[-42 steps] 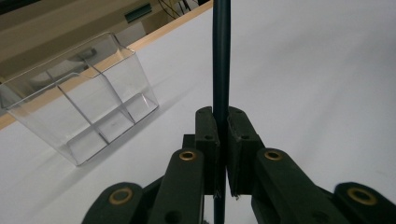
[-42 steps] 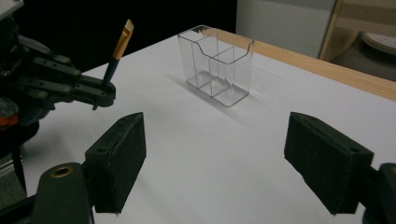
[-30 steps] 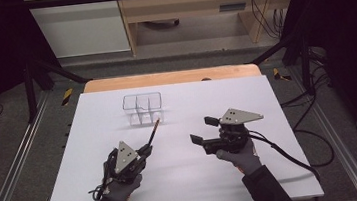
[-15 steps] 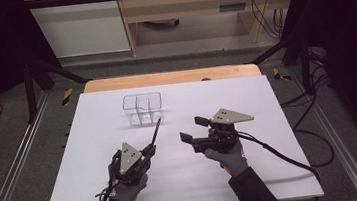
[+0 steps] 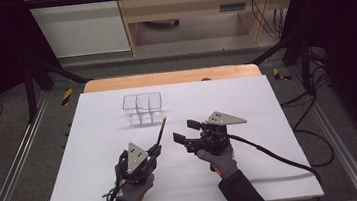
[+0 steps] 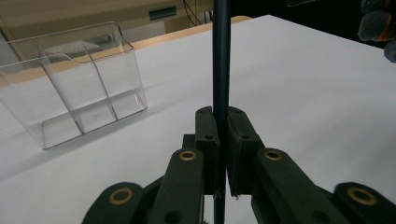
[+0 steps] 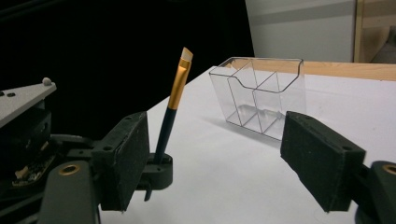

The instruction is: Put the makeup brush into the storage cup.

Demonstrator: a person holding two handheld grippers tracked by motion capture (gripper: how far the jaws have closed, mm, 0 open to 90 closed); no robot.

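Note:
My left gripper (image 5: 155,149) is shut on the dark handle of a brush (image 5: 160,131), which stands tilted up and away with its gold ferrule and pale tip on top. In the left gripper view the handle (image 6: 221,56) rises straight from between the closed pads (image 6: 222,126). My right gripper (image 5: 186,131) hangs just right of the brush, open; its jaws have just been closing a little with nothing between them. In the right gripper view the brush (image 7: 175,98) stands just behind the left pad (image 7: 126,158). A clear plastic organizer (image 5: 142,108) with several compartments stands beyond.
The white tabletop (image 5: 247,103) has open room on both sides of the organizer (image 7: 261,93). A wooden edge (image 5: 174,77) runs along the far side. The right gripper's cable (image 5: 272,153) trails to the right over the table.
The right gripper has moved left and slightly down, closer to the brush. The left gripper and the brush have stayed in place.

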